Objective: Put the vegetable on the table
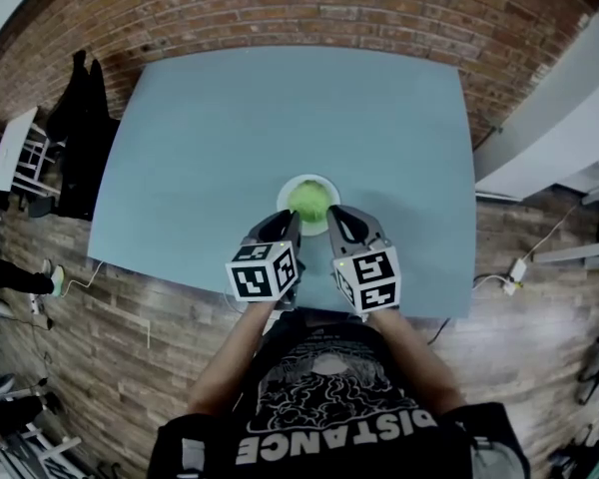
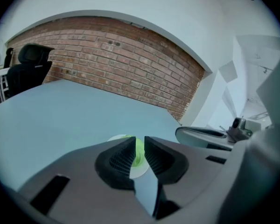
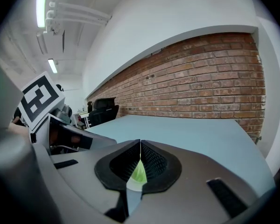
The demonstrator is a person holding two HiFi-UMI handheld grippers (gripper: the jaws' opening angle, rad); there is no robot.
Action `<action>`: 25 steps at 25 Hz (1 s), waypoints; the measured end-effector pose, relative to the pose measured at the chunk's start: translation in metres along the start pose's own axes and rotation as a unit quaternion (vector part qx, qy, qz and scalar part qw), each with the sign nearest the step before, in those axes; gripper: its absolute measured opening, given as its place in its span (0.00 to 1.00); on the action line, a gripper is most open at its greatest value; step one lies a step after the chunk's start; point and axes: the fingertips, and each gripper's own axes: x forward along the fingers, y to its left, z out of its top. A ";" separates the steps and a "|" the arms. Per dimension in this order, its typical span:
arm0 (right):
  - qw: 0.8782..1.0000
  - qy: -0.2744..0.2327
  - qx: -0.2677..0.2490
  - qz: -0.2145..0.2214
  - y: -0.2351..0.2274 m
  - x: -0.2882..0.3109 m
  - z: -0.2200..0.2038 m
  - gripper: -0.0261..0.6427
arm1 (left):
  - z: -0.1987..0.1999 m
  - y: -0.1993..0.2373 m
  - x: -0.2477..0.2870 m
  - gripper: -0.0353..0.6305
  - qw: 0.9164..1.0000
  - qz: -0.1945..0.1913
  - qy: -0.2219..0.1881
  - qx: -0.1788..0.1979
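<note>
A green leafy vegetable (image 1: pixel 309 201) sits in the middle of a small white plate (image 1: pixel 281 196). The plate stands on a blue-grey counter (image 1: pixel 280 108), toward the person's edge of it. In the head view both tools are held side by side over the near rim of the plate, pointing across it toward the brick wall (image 1: pixel 329 8) on the far side.

The left tool (image 1: pixel 292 220) is on the plate's left. In the left gripper view its jaws stand a narrow slit apart (image 2: pixel 140 143), with the ribbed pads (image 2: pixel 123 155) not touching each other. Through that slit the vegetable (image 2: pixel 139 152) shows as a green strip, with the plate's white rim (image 2: pixel 113 138) just left of the jaw tip. It looks to lie beyond the tips, on the plate, and not pinched between the pads.

The right tool (image 1: pixel 336 215) is on the plate's right. In the right gripper view its jaws meet at the tips (image 3: pixel 140 143), and only a small wedge is left open lower down. The vegetable (image 3: pixel 139 172) and a bit of the plate show through that wedge. The left tool's marker cube (image 3: pixel 39 99) appears on that view's left.

A dark office chair (image 2: pixel 30 64) stands off the counter's far left corner from the plate, against the wall
</note>
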 end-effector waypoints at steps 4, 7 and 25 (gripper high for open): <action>1.000 -0.005 -0.001 0.009 0.007 -0.002 0.008 0.05 | 0.009 -0.014 -0.012 0.14 0.998 -0.001 -0.026 0.048; 1.000 -0.007 -0.004 0.013 0.013 -0.004 0.010 0.05 | 0.009 -0.023 -0.018 0.14 0.998 -0.010 -0.036 0.056; 0.999 -0.038 -0.024 0.006 0.023 -0.018 0.037 0.05 | 0.039 -0.056 -0.042 0.06 0.986 -0.032 -0.110 0.117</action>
